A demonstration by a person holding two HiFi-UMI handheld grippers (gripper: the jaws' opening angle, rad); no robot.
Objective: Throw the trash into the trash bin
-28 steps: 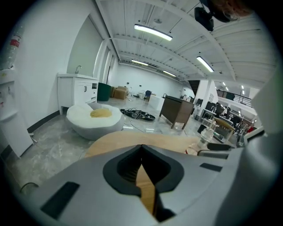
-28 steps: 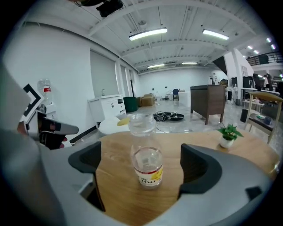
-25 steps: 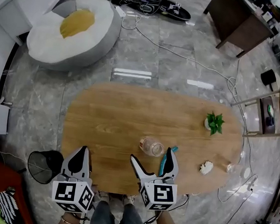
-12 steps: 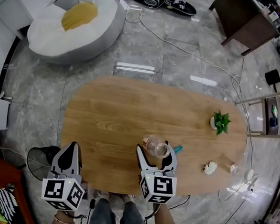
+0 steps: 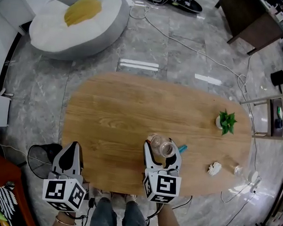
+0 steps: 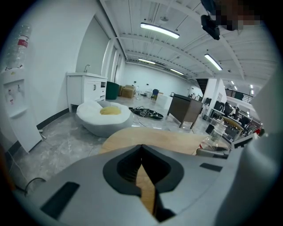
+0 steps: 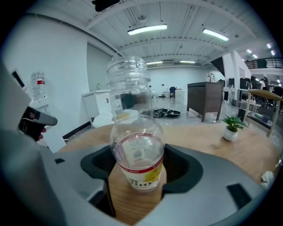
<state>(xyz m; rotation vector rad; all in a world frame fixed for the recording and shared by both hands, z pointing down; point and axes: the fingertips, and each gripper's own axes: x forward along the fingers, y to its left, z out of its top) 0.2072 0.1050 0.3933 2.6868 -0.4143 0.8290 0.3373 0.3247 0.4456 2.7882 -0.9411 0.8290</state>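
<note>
A clear plastic bottle [image 5: 162,147] with a red and yellow label stands upright near the front edge of the wooden table [image 5: 117,118]. My right gripper [image 5: 162,149] has just been closing on it, and its fingers now lie against the bottle's sides. In the right gripper view the bottle [image 7: 136,145] fills the gap between the jaws of the right gripper [image 7: 137,164]. My left gripper [image 5: 72,149] hovers at the table's front left corner, shut and empty. The black mesh trash bin [image 5: 40,159] stands on the floor just left of it. A crumpled white paper [image 5: 215,168] lies at the table's right.
A small potted plant [image 5: 226,122] stands at the table's right end. A blue object [image 5: 182,148] lies beside the bottle. On the grey floor are a white beanbag [image 5: 75,21], cables [image 5: 217,67], a dark desk [image 5: 254,21] and a side shelf [image 5: 274,117].
The right gripper's fingers have drawn in around the bottle, from wide apart to against its sides. The left gripper has shifted left toward the table's corner, above the bin's edge.
</note>
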